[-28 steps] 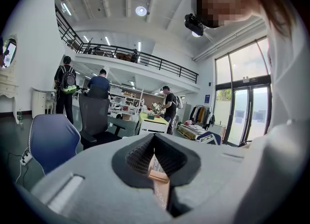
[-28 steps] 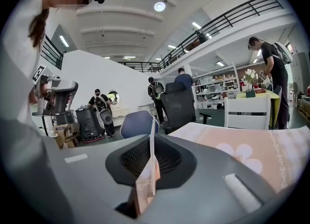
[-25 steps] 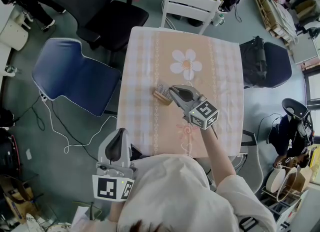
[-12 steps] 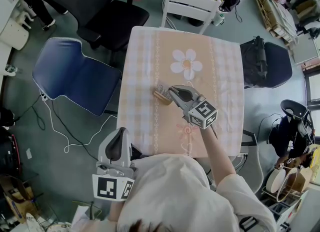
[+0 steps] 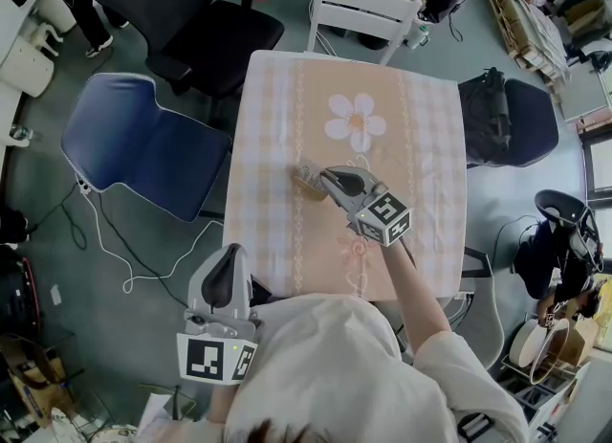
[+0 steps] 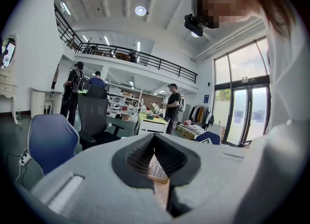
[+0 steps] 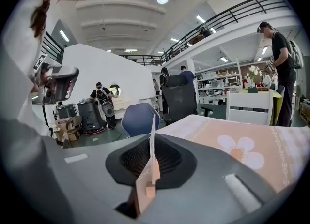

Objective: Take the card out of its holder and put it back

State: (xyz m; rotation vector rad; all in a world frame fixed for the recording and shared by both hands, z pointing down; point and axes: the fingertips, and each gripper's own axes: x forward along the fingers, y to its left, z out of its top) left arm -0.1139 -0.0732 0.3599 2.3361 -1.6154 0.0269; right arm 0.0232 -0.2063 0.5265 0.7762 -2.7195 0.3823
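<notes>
a: wooden holder (image 5: 306, 183) near the middle of the surface (image 5: 421, 144). any grip on the card (image 7: 153, 141) yet?
b: yes. pinched edge-on by the right gripper (image 5: 325, 175), closed thin on it, right at the holder. cannot tell whether seated in the slot.
a: so, the taking-out step?
b: looks like it, judging by the grip. calls for a straight lift along the slot, no twist, or else drags the holder along.
a: and the left gripper (image 6: 154, 138)?
b: closed on nothing, held clear of the surface.
</notes>
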